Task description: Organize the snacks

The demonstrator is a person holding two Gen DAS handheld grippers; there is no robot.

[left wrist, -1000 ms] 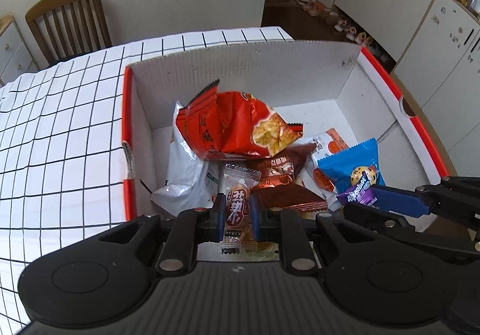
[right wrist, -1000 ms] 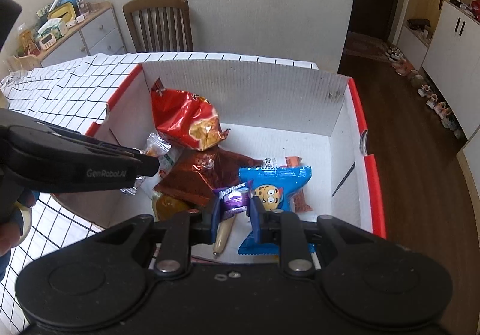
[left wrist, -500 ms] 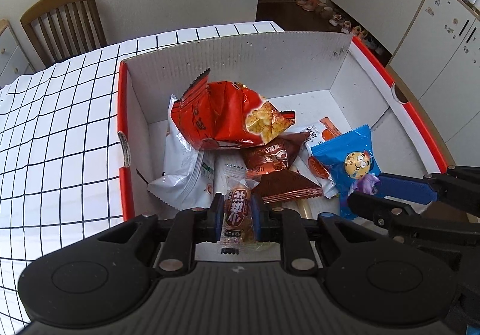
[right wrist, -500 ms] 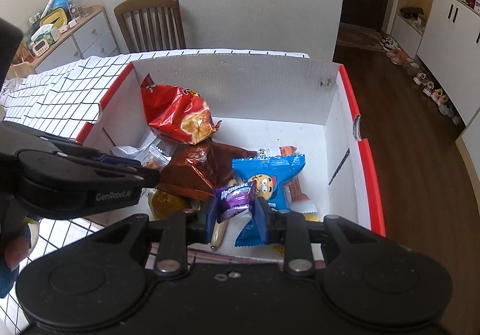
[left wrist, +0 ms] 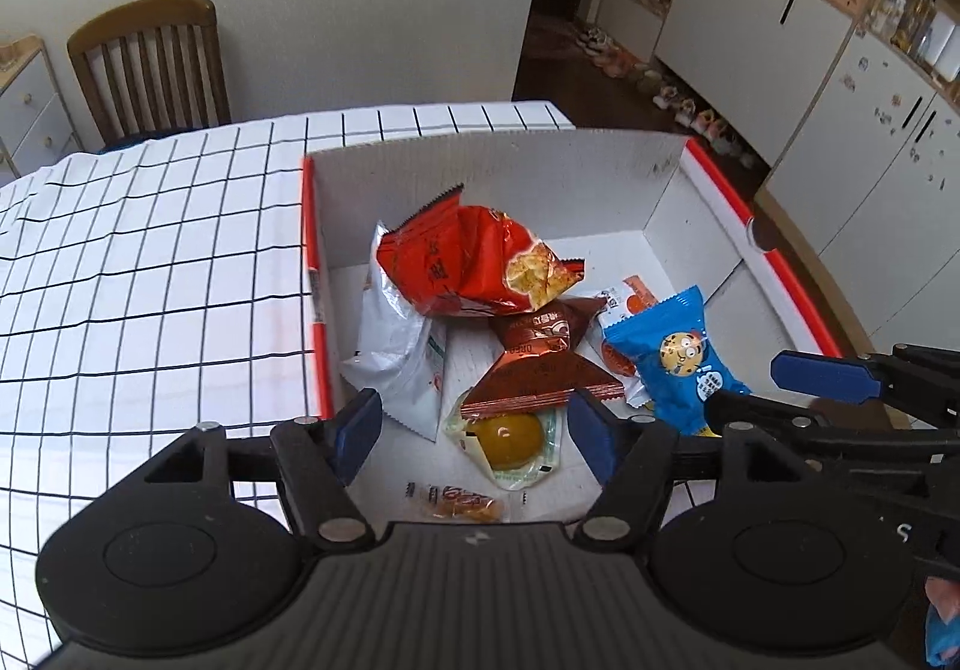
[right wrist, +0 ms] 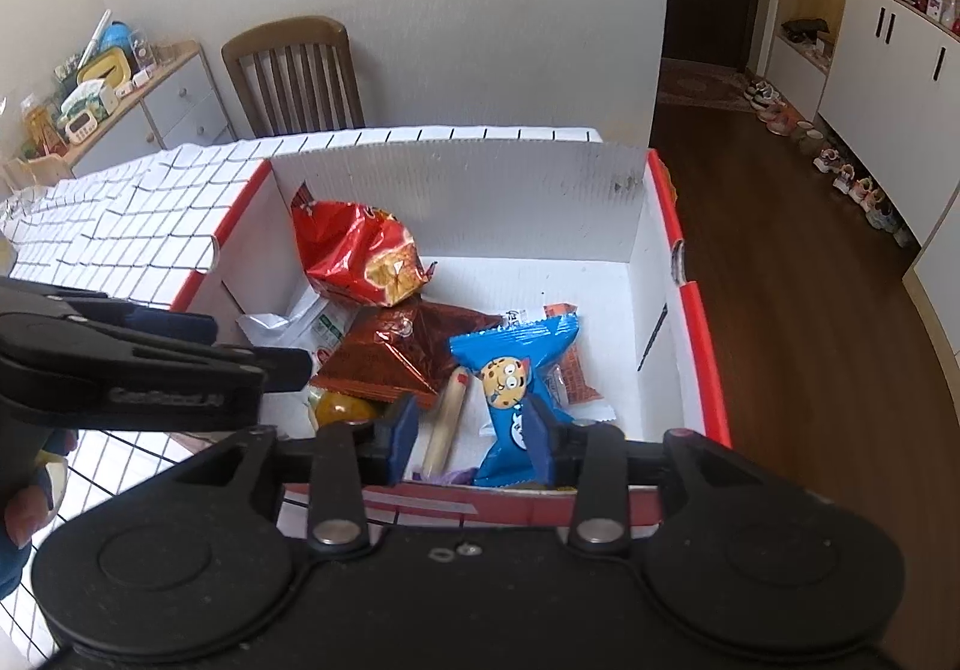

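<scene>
A table with a white cloth marked by thin black squares carries the things. Directly on it stands one open cardboard box, white inside with red edges, ahead of both claws and below them. The box sits at the table's far corner, its right wall close to the table edge. The rest of the cloth reaches away to the left of the left claw, toward a wooden chair behind the table.
</scene>
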